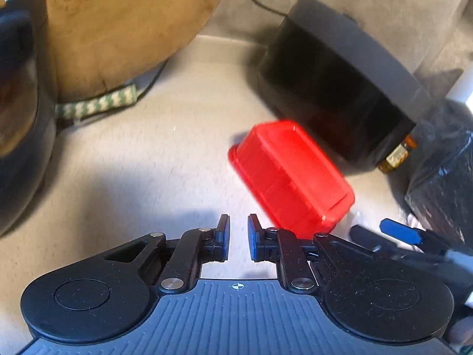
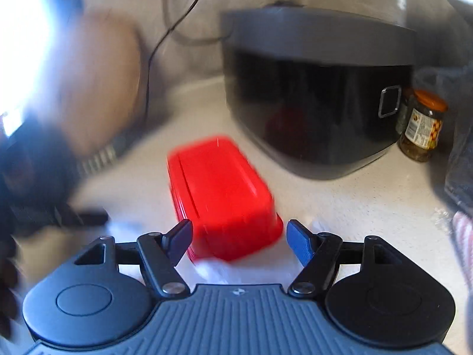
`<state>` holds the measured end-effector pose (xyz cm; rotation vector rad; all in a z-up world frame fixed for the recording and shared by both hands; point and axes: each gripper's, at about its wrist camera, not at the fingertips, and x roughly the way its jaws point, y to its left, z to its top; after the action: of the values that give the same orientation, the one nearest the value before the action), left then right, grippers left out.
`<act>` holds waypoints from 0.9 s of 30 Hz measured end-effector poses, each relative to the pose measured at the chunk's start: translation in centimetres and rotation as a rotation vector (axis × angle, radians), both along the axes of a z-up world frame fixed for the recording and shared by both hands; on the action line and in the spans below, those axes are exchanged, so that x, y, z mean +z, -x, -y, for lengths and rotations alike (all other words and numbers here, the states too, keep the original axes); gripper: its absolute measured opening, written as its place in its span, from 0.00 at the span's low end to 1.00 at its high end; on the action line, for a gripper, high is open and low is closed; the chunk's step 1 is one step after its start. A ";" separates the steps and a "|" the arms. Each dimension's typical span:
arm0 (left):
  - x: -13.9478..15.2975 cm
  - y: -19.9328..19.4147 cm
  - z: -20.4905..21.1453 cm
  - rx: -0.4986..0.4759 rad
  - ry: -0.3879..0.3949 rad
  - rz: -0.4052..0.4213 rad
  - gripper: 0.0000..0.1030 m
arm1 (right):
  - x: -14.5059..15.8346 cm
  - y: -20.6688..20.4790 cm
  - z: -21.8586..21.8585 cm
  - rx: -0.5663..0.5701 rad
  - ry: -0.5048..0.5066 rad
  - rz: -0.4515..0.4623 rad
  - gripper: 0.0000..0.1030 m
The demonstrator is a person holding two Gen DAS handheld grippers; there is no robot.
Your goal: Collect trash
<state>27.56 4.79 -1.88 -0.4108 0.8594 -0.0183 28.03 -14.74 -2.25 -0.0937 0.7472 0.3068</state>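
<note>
Red tub (image 2: 221, 195) seen upside down on pale counter (image 1: 147, 162), beside black appliance (image 2: 319, 103) (jar (image 2: 422, 127) at its side). Left gripper (image 1: 238, 238) narrowly parted, nothing gripped. Right gripper (image 2: 239, 241) spread wide, nothing clamped, tub just ahead.

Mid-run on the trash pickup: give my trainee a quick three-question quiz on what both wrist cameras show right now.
1. True or false: the left gripper grips the red plastic tub.
2. What stands right of the black appliance in the right wrist view? A) a mug B) an orange-lidded jar C) a kettle
3. Which gripper has its jaws wider apart?

Key: 1 false, nothing sits between its fingers; 2 B; 3 the right gripper.
</note>
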 end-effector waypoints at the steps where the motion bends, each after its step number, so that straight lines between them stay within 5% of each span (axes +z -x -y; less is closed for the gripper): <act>1: -0.1 0.0 -0.1 -0.003 -0.003 -0.007 0.15 | -0.6 0.3 -0.4 0.012 0.045 0.016 0.69; 5: -0.7 -0.7 -0.7 -0.009 -0.008 -0.007 0.15 | -1.5 1.5 -1.2 0.037 0.156 0.105 0.69; 7: -1.2 -0.8 -1.2 -0.027 0.032 0.008 0.15 | -2.4 1.4 -1.1 0.043 0.158 0.073 0.69; 11: -1.6 -4.6 -2.7 -0.073 0.140 0.105 0.15 | -3.3 0.9 -0.9 0.016 0.059 -0.015 0.69; 13: -1.7 -7.2 -3.3 0.004 0.141 0.159 0.15 | -3.6 0.9 -0.7 0.006 0.002 -0.011 0.69; 15: -2.2 -9.8 -4.1 0.088 0.222 0.171 0.15 | -4.2 0.7 -0.4 0.002 -0.059 -0.007 0.69; 18: -2.7 -13.2 -4.6 0.074 0.331 0.229 0.15 | -4.8 0.6 0.3 0.044 -0.136 0.023 0.69; 22: -3.6 -16.8 -4.5 -0.004 0.381 0.169 0.15 | -5.4 0.5 1.6 0.000 -0.239 0.011 0.70; 27: -5.6 -18.9 -3.9 -0.052 0.437 0.076 0.15 | -5.1 -0.1 0.5 -0.003 -0.227 0.049 0.70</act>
<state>46.42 8.64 -7.44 -0.7917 0.7893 -0.2722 28.15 -15.21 -7.32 0.1141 0.6597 0.3828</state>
